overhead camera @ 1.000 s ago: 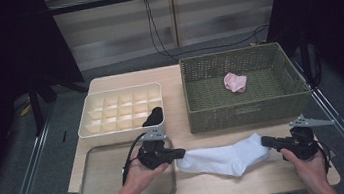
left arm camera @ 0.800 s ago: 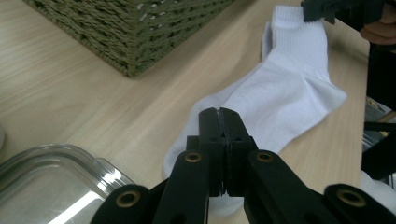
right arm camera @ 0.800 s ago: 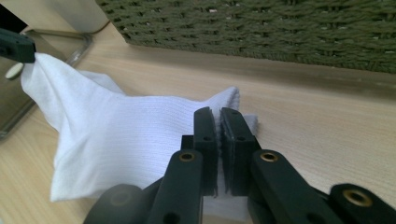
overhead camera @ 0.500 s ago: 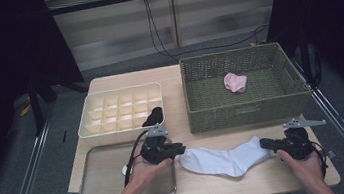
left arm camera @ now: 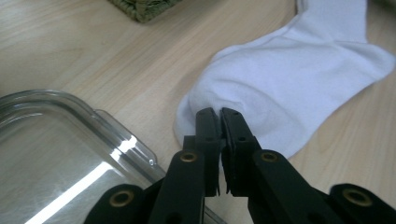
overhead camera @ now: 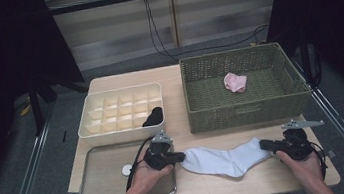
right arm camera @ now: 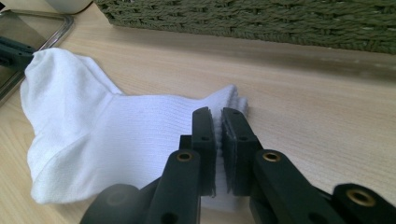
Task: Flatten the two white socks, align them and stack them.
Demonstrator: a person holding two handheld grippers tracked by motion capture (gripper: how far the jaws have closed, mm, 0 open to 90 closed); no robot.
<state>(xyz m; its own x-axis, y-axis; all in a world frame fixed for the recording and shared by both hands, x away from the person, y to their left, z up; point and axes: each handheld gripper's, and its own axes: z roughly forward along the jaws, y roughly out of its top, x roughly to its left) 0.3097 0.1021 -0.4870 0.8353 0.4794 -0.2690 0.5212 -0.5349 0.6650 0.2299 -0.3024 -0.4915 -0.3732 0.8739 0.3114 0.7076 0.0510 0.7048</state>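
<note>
While two tools (overhead camera: pixel 182 156) (overhead camera: pixel 263 144) pinch one white sock (overhead camera: pixel 226 158), one pink sock (overhead camera: pixel 235 82) in basket (overhead camera: pixel 248 113).

I work in what looks like a lab recording booth, not a home. My small pale wooden table (overhead camera: pixel 177 76) stands on grey carpet, flanked by metal floor rails (overhead camera: pixel 30 183) and black curtains (overhead camera: pixel 1 44). Black cables (overhead camera: pixel 156 28) hang down a panelled back wall from a socket.

Light wood table (overhead camera: pixel 177 76) carries white sock (overhead camera: pixel 228 157), clear tray (overhead camera: pixel 104 169), cream divider box (overhead camera: pixel 121 108), green wicker basket (overhead camera: pixel 247 112).
</note>
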